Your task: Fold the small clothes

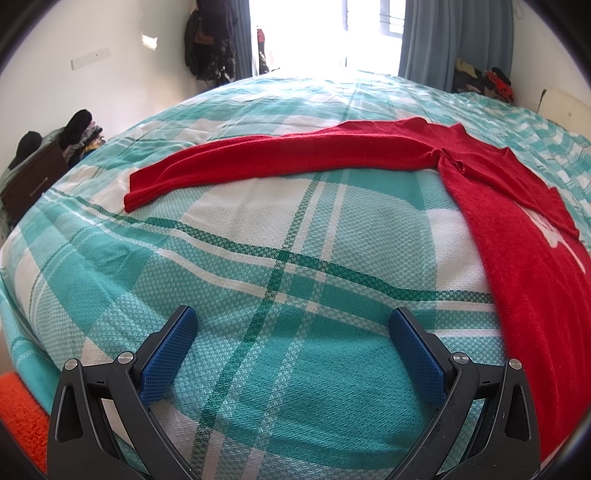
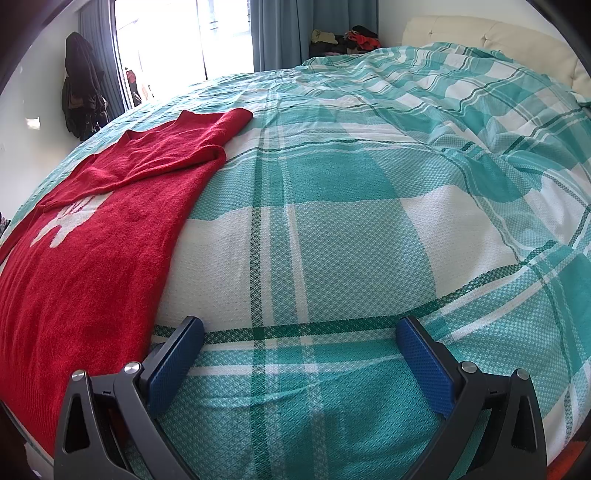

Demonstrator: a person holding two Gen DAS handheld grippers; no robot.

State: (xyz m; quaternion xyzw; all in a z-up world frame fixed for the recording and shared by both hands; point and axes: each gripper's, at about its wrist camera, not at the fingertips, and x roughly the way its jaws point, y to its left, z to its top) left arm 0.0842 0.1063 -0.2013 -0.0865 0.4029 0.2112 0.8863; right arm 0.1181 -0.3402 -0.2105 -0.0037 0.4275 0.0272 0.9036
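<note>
Both grippers idle over the bed. Left gripper (image 1: 293, 321) has its fingers spread wide with nothing between them, only checked bedspread (image 1: 258, 240) underneath. Right gripper (image 2: 299, 330) is the same: spread, empty.

The red sweater (image 1: 517, 258) lies flat near the bed's near edge, hem towards me, between the two grippers. One sleeve (image 1: 258, 155) is stretched straight out towards the bed's left side, cuff well apart from the body. The other sleeve (image 2: 155, 162) already lies folded across the chest, over the top of the white motif (image 2: 66, 218).

My read: one sleeve is done and the outstretched one is next. Plan:
- Left gripper goes to the cuff end and pinches the knit only, not the bedspread below. Both are soft, so a deep bite will drag the cover.
- Lift low and carry the cuff across to the far shoulder, keeping the sleeve straight so it lands flat.
- Right gripper can pin the shoulder seam as a hinge if the body starts to slide.

Room: plenty of open bedspread on the right half and towards the headboard (image 2: 480, 33), rumpled up there. The left side is free out to the cuff. The sweater hem sits close to the near edge, maybe over it, so I wouldn't pull towards me.
</note>
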